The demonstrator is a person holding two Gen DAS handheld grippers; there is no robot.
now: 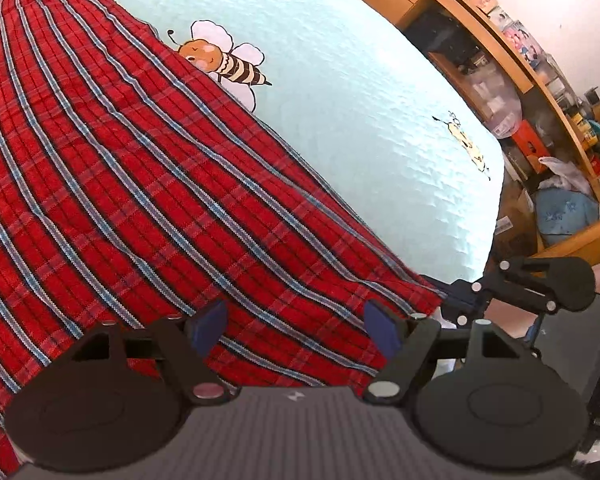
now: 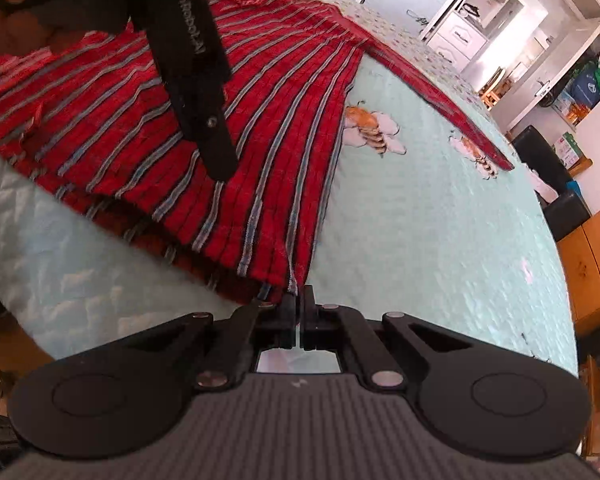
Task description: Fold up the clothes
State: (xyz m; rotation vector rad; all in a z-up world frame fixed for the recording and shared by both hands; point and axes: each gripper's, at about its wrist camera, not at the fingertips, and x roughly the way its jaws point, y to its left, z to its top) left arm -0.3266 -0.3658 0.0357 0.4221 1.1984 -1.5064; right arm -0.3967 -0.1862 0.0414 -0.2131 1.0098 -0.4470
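The shirt [image 1: 132,184] is woven cloth, red plaid with a ribbed, slightly rough weave, matt. It lies on the bedspread [image 1: 360,112], a quilted, puckered cloth in pale mint, also matt. The left gripper [image 1: 296,332] is matt black plastic with shiny metal pins, blue pads [image 1: 210,326] and a ridged grey body. The right gripper [image 2: 299,312] looks the same. The shelves [image 1: 512,60] are smooth, lightly glossy wood.
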